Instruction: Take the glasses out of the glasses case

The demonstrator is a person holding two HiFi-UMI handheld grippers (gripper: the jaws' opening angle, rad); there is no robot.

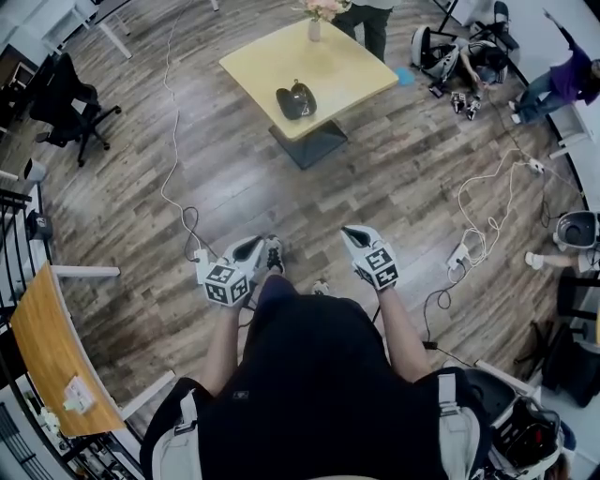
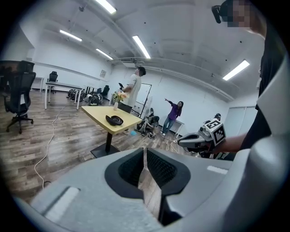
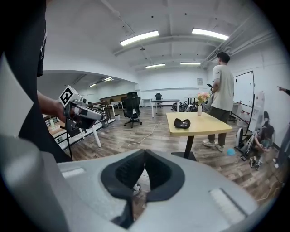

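Wearer is standing on the wood floor (image 1: 141, 187), holding both tools low in front of the body. Left tongs (image 1: 251, 247) are showing closed, tips meeting, nothing between them. Right tongs (image 1: 354, 233) are showing the same: closed and empty. The dark glasses case (image 1: 295, 100) is lying on the yellow bench (image 1: 352, 70), well apart from both tongs; too small to tell its contents. A flower vase (image 1: 314, 26) is standing near the bench's far edge, and another person (image 3: 223, 86) is standing just beside it.
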